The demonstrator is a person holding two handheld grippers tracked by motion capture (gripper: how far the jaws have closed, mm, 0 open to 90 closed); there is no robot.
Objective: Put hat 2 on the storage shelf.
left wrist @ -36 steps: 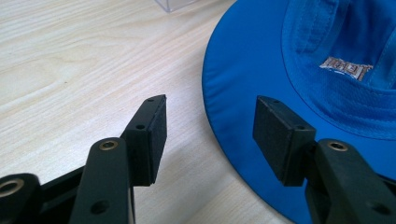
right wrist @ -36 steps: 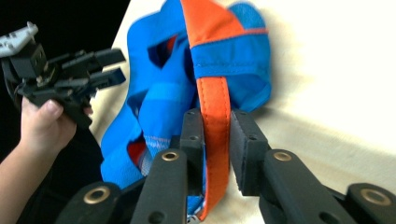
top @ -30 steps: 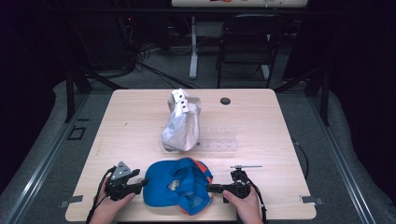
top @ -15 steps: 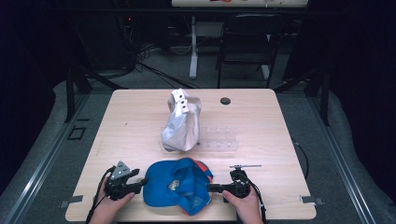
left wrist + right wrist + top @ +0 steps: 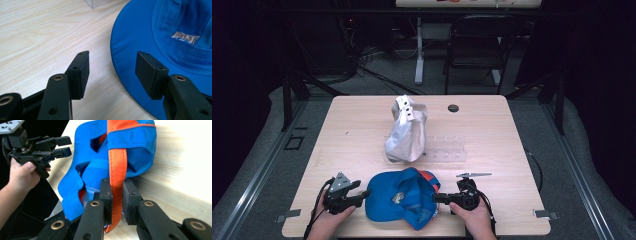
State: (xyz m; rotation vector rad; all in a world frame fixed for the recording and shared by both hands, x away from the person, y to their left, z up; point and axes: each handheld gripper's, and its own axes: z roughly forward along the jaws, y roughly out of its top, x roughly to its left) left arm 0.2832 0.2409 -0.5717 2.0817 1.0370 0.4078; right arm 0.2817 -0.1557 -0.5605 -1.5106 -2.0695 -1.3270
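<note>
A light wooden table [image 5: 352, 145] seen from above, with a person's two hands entering from the near edge, each holding a black two-jaw gripper; between them, close to the near edge, lies a blue baseball cap [image 5: 404, 197] with orange trim, its brim toward the person's left and its back toward the right.

The left gripper [image 5: 362, 194] sits at the brim's outer edge; in the left gripper view its jaws stand apart with bare wood between them, one pad [image 5: 83, 71] over the table and the other over the rim of the blue brim [image 5: 130, 40]; nothing is clamped; an embroidered logo patch [image 5: 185, 37] shows on the crown beyond.

The right gripper [image 5: 437, 198] meets the back of the cap; in the right gripper view its jaws have just been closing and now pinch the cap's orange strap [image 5: 117, 170], which runs upright between the two pads; the blue cloth behind it is bunched and folded; the left hand [image 5: 21, 173] and its gripper show farther off at the upper left of that view.

Beyond the cap, toward the table's middle, a crumpled silver-grey bag [image 5: 406, 131] stands upright; just beside it on the right lies a clear plastic tray [image 5: 447, 150]; a small dark round disc [image 5: 453, 108] sits near the far edge.
</note>
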